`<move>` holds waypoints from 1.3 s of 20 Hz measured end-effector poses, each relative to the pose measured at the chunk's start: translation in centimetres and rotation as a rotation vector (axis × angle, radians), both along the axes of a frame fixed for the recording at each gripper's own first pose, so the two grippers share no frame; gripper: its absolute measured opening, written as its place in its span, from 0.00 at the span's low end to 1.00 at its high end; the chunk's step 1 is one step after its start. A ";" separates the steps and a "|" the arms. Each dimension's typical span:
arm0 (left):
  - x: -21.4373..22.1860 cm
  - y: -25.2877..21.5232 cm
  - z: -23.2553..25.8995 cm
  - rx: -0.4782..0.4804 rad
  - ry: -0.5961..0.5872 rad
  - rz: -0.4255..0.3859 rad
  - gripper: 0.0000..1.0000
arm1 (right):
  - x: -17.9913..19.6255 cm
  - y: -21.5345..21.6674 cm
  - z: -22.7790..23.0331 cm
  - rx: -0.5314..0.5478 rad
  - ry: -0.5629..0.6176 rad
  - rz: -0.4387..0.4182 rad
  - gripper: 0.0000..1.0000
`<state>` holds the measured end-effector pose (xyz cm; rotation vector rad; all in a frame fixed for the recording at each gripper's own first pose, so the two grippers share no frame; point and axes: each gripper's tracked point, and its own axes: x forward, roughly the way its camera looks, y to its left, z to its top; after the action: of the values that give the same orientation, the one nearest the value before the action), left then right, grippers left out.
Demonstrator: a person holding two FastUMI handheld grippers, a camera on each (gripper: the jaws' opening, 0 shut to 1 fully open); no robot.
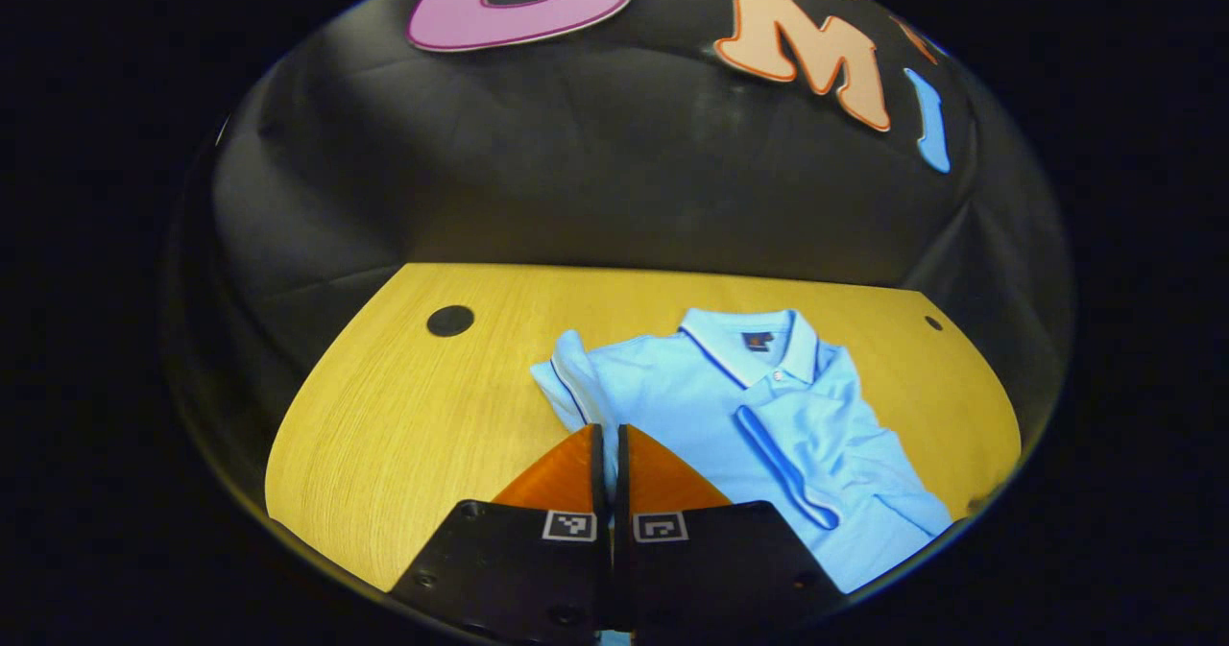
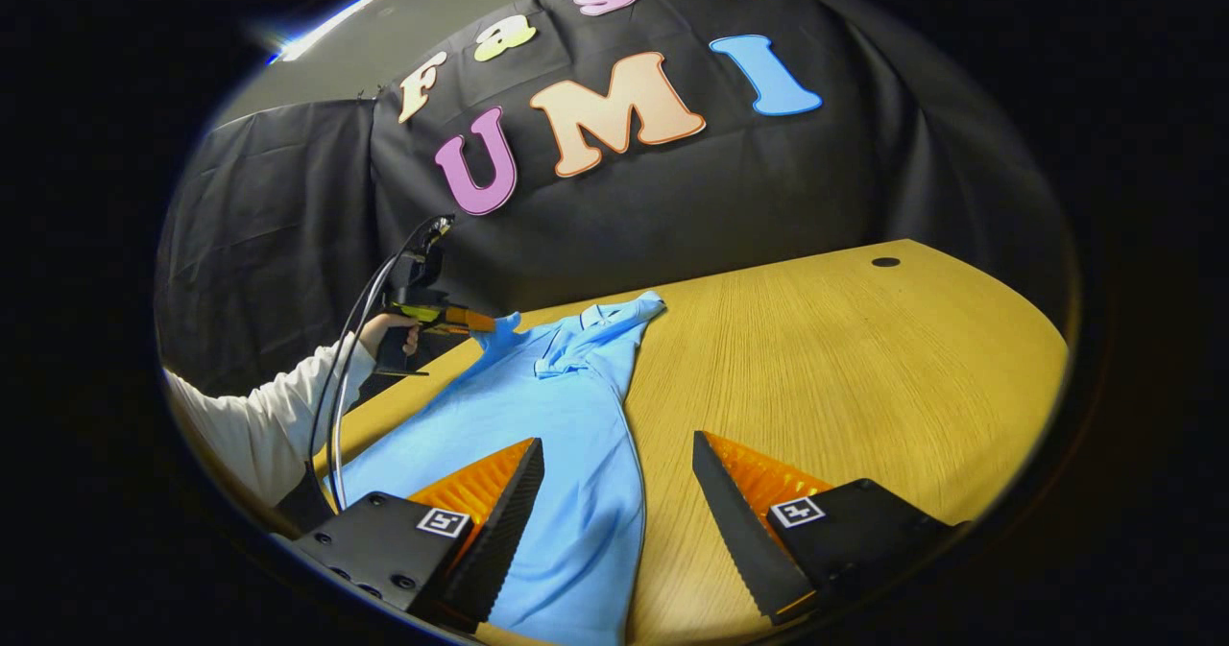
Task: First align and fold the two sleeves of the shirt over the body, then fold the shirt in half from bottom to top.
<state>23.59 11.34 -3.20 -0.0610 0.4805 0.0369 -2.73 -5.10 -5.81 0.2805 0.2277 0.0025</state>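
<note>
The wooden bench [image 2: 845, 358] carries a light blue shirt [image 1: 710, 406] lying flat, its long axis running from the collar [image 1: 759, 344] at the booth-wall end down to a hem cut off at the near edge. One sleeve [image 1: 797, 464] is folded across the body; the other sleeve [image 1: 574, 377] sits at the shoulder. The left gripper [image 1: 611, 432] has its fingers pressed together at that sleeve; whether cloth is pinched between them cannot be told. The right gripper [image 2: 614, 454] hovers over the shirt's lower edge with fingers spread wide.

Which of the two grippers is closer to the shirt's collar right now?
The left gripper: its shut fingers meet the shirt's sleeve beside the collar. The right gripper hangs open over the hem, at the far end from the collar.
</note>
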 end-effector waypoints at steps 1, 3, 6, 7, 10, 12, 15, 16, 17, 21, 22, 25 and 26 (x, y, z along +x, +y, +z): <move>0.1 -1.7 0.4 0.009 -0.009 -0.036 0.00 | 0.0 0.0 0.0 0.003 -0.001 0.000 0.97; -0.1 -5.8 1.0 0.015 -0.017 -0.121 0.00 | 0.0 0.0 -0.3 0.003 0.003 -0.001 0.97; -0.7 -11.3 1.1 0.036 -0.022 -0.233 0.00 | -0.1 0.0 -0.4 0.007 0.010 -0.002 0.98; -0.9 -12.9 1.2 0.057 -0.032 -0.264 0.00 | -0.1 0.0 -0.5 0.010 0.010 -0.001 0.98; -1.4 -16.4 0.5 0.150 -0.052 -0.340 0.00 | -0.1 0.1 -0.5 0.013 0.008 0.004 0.97; -1.6 -17.8 -0.5 0.220 -0.056 -0.374 0.00 | 0.0 0.3 -0.6 0.016 0.009 0.009 0.98; -1.8 -19.7 -2.3 0.253 -0.039 -0.403 0.00 | -0.1 0.4 -0.5 0.019 0.005 0.014 0.97; -2.0 -20.0 -2.6 0.255 -0.031 -0.404 0.01 | -0.1 0.4 -0.5 0.020 0.004 0.015 0.97; -2.2 -20.6 -3.3 0.252 -0.021 -0.417 0.02 | 0.1 0.3 -0.4 0.018 0.004 0.013 0.97; -3.9 -21.7 -3.7 0.219 -0.029 -0.456 0.45 | -0.2 0.2 -0.8 0.001 0.011 0.004 0.98; -4.3 -21.4 -3.2 0.237 -0.046 -0.441 0.82 | -0.2 0.3 -0.8 0.000 0.015 0.003 0.97; -6.3 -19.6 -1.8 0.276 -0.104 -0.375 0.88 | -0.1 0.8 -1.1 0.005 0.023 0.009 0.98; -7.4 -19.3 -1.2 0.265 -0.124 -0.364 0.88 | -0.1 1.0 -1.0 0.003 0.021 0.014 0.98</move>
<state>16.24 -8.01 -4.44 0.2830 0.3533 -0.2587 -2.86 -4.07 -6.78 0.2825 0.2503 0.0139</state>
